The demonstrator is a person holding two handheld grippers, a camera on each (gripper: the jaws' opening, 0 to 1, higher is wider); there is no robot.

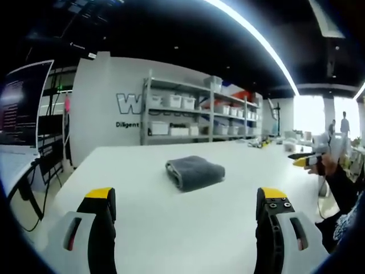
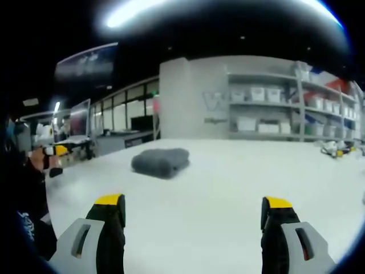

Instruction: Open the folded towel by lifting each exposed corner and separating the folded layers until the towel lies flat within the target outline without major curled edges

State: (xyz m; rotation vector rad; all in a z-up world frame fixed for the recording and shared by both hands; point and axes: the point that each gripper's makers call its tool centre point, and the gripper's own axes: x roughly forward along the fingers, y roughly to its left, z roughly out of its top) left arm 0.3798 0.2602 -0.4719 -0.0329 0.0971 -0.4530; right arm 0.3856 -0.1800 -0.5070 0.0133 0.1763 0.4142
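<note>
A folded dark grey towel lies on the white table, a little beyond my left gripper, whose jaws stand wide open with nothing between them. At the right of the left gripper view a hand holds my right gripper above the table's edge. In the right gripper view the towel sits ahead and to the left of my right gripper, which is open and empty, well short of the cloth. My left gripper shows at the far left of that view, held by a hand.
Metal shelves with white bins stand behind the table. A monitor is at the left. Small items lie on the table's far right end. Two people stand far off by the windows.
</note>
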